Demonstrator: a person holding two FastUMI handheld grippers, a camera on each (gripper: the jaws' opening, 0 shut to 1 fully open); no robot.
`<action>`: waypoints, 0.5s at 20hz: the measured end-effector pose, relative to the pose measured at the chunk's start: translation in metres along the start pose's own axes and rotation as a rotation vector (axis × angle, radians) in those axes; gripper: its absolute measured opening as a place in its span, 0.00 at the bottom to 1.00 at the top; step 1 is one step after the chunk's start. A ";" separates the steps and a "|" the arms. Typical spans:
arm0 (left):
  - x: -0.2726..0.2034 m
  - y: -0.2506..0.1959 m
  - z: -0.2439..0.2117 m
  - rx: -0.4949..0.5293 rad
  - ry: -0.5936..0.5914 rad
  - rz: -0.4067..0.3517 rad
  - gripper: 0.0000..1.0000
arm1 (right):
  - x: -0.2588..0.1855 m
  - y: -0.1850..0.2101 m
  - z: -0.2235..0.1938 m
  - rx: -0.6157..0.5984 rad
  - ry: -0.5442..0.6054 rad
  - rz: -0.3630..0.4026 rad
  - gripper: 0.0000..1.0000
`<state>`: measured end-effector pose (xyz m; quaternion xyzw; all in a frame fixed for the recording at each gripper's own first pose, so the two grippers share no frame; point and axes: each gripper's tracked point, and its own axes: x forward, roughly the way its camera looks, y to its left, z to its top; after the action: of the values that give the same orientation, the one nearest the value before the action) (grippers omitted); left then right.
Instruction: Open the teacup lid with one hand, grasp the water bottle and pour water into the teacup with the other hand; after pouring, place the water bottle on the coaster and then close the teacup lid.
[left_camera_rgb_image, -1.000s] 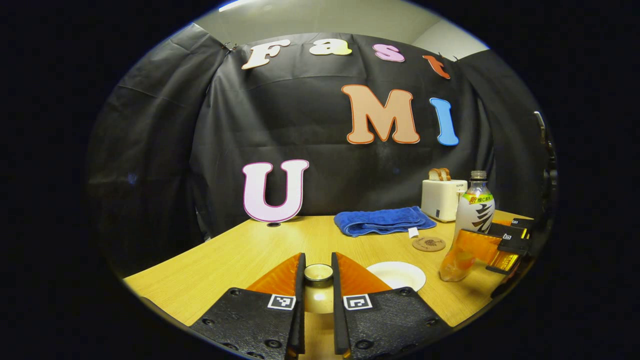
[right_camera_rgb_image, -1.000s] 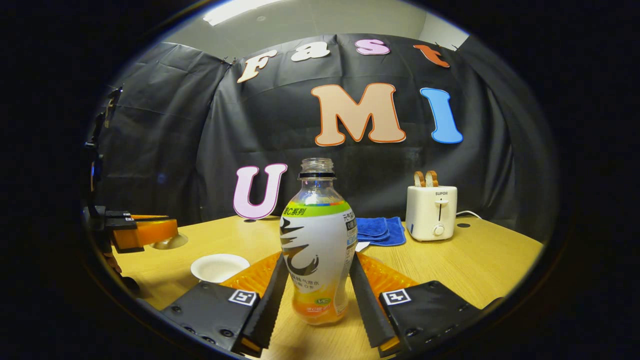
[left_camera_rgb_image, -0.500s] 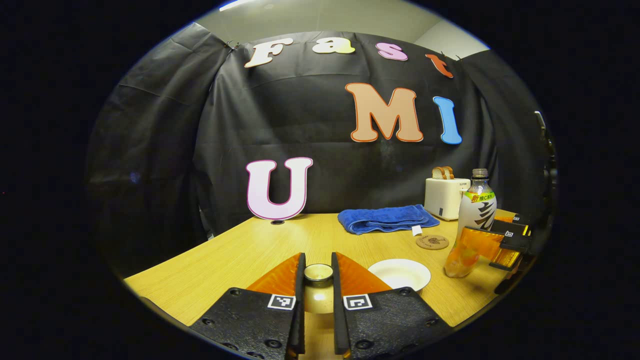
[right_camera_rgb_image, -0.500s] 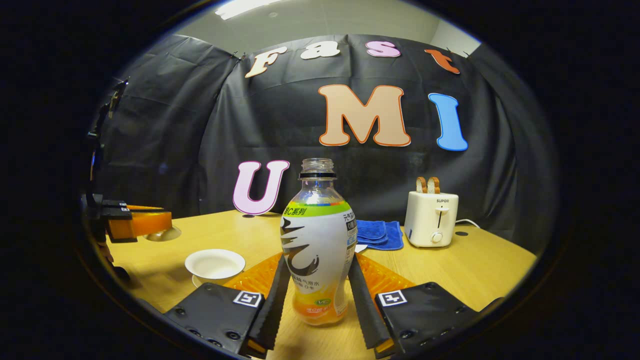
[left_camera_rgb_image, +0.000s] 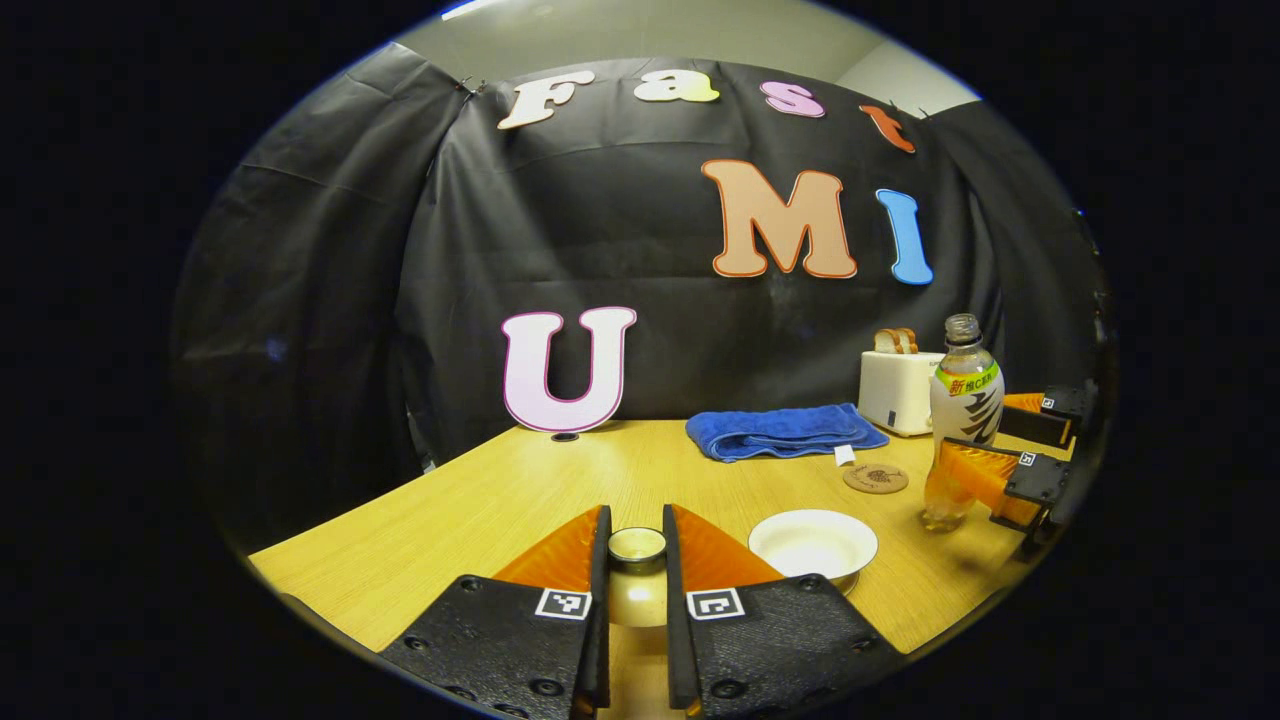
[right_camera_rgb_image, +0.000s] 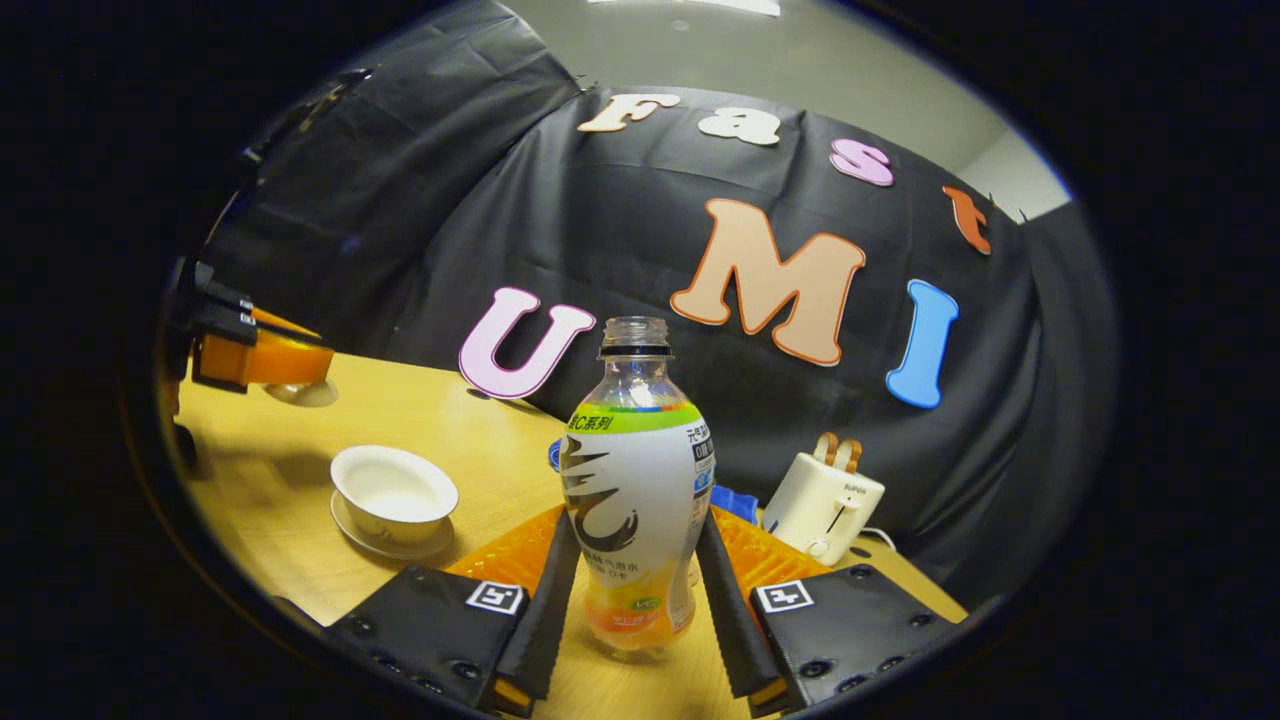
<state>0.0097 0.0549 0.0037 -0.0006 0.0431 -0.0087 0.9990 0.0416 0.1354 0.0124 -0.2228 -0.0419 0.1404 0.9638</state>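
Your right hand-held gripper clamps the clear plastic water bottle with white label, neck uncapped, long axis tilting. The open white ceramic teacup on its saucer sits on the wooden surface at 10 o'clock from the bottle. Your left hand-held gripper pinches the lid's round knob, held clear. Pour leftward.

Blue towel, apparently white teacup
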 end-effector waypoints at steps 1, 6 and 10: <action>0.001 0.002 -0.001 -0.001 -0.001 0.003 0.20 | 0.001 0.002 -0.001 -0.040 -0.005 0.000 0.69; -0.001 0.013 -0.003 -0.003 -0.002 0.017 0.20 | -0.004 0.012 0.004 -0.300 -0.038 0.002 0.69; -0.003 0.021 -0.004 -0.006 -0.008 0.027 0.20 | -0.006 0.020 0.010 -0.508 -0.081 0.010 0.69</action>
<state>0.0069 0.0760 0.0001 -0.0029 0.0391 0.0051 0.9992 0.0294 0.1548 0.0124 -0.4523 -0.1136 0.1389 0.8737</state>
